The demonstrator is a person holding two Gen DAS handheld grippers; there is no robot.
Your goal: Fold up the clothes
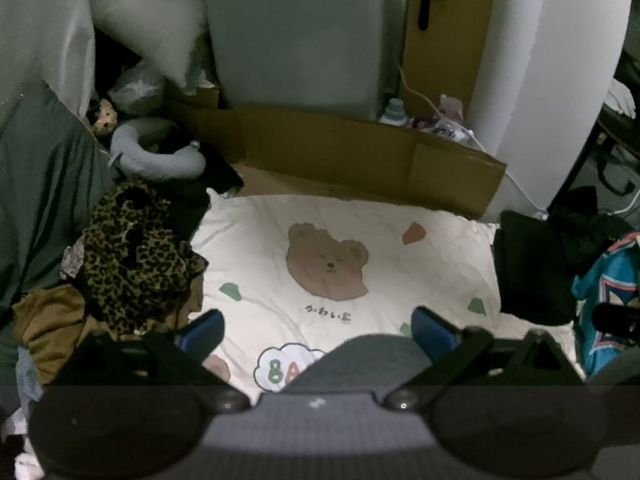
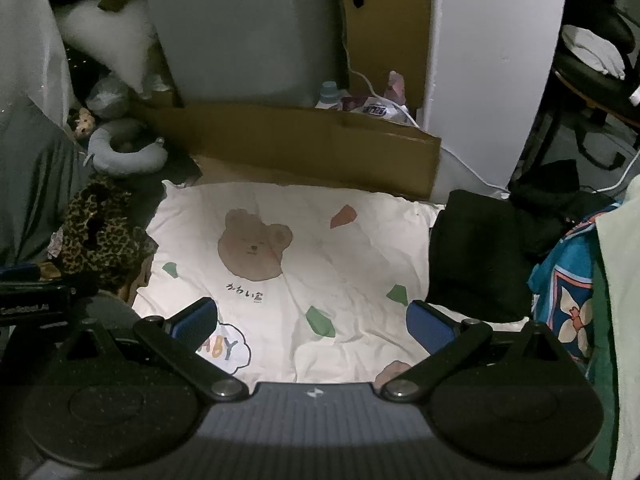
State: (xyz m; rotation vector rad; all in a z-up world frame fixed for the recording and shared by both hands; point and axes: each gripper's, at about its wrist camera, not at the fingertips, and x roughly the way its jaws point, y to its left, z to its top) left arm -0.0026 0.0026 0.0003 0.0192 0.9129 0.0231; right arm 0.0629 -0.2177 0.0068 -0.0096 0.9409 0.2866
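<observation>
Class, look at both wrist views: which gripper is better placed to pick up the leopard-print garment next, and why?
Probably the left gripper: open and empty, with the leopard-print garment beside its left finger. The right gripper, also open, sees it farther off.

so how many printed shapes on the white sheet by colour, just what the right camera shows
On the white sheet, in the right wrist view:
green patches: 3
orange patch: 1
brown bear face: 1
brown patch at the near edge: 1
white cloud with letters: 1
total: 7
</observation>
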